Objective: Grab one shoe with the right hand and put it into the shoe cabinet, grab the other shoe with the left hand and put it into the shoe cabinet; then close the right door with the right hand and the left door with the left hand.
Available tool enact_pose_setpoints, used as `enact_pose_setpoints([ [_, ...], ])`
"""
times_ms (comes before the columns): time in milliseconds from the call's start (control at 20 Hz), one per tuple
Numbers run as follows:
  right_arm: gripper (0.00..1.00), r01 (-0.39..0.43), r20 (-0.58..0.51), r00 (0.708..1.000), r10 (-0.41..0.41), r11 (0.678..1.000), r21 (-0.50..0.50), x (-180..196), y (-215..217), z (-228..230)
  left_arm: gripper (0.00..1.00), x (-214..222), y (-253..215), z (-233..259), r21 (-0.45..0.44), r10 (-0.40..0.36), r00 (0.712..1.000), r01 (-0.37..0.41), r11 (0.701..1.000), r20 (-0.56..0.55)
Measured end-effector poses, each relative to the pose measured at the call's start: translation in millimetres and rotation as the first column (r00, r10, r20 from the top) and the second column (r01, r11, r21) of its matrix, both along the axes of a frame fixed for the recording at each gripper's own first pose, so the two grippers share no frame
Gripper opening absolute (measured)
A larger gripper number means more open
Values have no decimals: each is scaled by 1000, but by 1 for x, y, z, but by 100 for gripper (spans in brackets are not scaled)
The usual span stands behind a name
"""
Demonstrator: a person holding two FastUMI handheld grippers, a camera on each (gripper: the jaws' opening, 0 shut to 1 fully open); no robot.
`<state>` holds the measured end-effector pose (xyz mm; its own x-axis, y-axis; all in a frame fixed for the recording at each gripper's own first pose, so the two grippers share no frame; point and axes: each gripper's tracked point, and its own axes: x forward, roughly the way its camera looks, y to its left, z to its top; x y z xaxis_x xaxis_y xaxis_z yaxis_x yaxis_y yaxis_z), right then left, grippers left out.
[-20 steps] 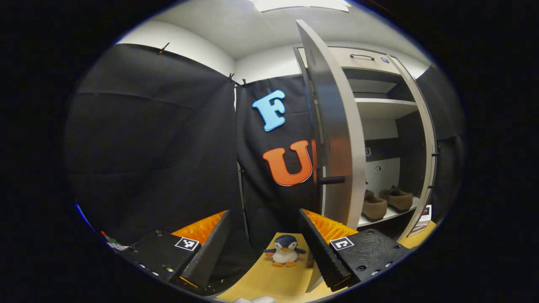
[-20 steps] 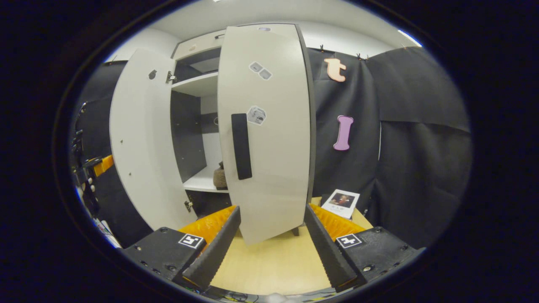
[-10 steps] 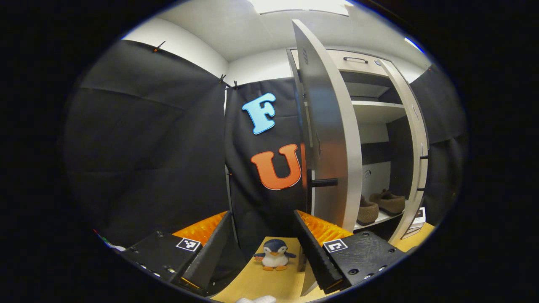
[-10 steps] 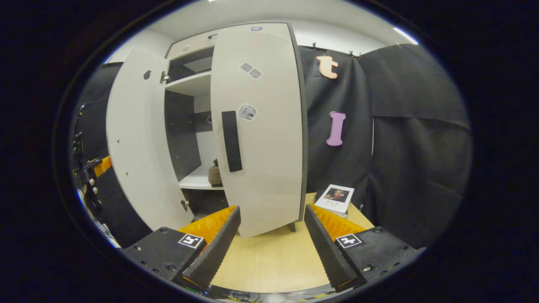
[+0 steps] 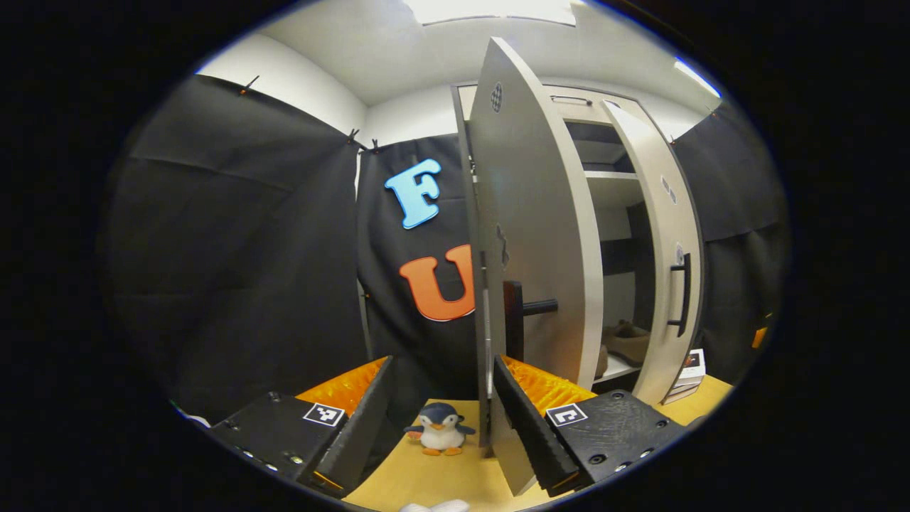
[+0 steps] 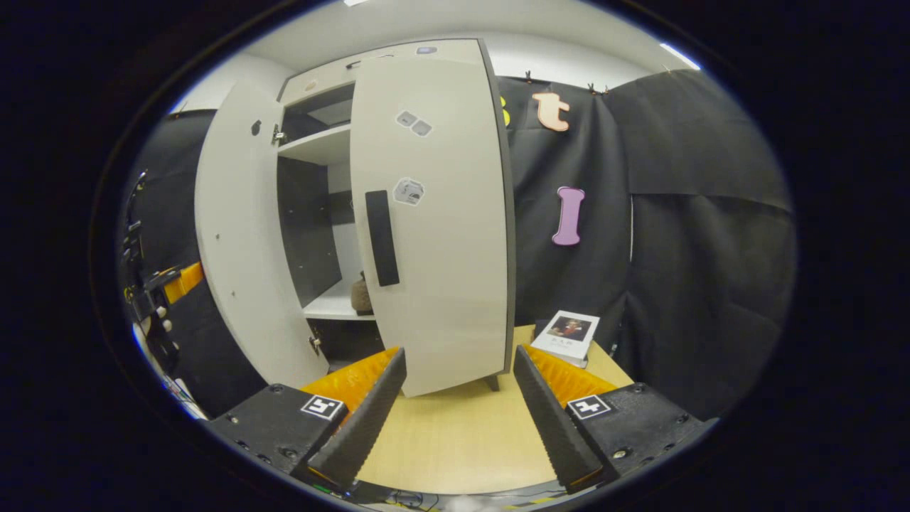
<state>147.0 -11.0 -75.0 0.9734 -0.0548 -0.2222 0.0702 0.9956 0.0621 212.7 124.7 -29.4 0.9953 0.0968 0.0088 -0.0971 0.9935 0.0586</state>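
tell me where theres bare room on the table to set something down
Bare wood lies between the right door's bottom edge and the right gripper, left of the book. It is tighter by the penguin toy beside the left door.

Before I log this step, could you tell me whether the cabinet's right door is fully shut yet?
Not yet: the right door stands partly open, with a gap beside it showing the shelf and a shoe inside.
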Motion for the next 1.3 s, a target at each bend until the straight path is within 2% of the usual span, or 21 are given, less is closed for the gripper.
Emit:
enact_pose_setpoints([
  [150, 99, -15, -7, 1000, 15, 1000, -4, -4, -5, 0, 88, 10, -39, 1, -22, -56, 998, 56, 998, 7],
  [200, 100, -16, -7, 1000, 16, 1000, -7, -5, -9, 1, 98, 14, -51, 0, -27, -70, 998, 70, 997, 7],
  [300, 100, -13, -3, 1000, 13, 1000, -4, -7, -18, 3, 81, 23, -76, -2, -35, -97, 995, 97, 995, -3],
  [350, 99, -10, 0, 1000, 10, 1000, -1, -9, -22, 5, 96, 25, -86, -3, -34, -101, 995, 100, 994, -11],
  [600, 99, 3, 19, 1000, -3, 1000, 16, -15, -40, 14, 96, 24, -113, 2, -20, -110, 994, 110, 994, -20],
  [850, 99, -4, 49, 999, 3, 1000, 18, -14, -49, 25, 96, 1, -127, 1, -22, -121, 992, 120, 993, -48],
  [1300, 99, -24, 102, 994, 23, 1000, 10, -18, -59, 41, 96, -67, -152, -2, -26, -121, 989, 119, 993, -89],
])
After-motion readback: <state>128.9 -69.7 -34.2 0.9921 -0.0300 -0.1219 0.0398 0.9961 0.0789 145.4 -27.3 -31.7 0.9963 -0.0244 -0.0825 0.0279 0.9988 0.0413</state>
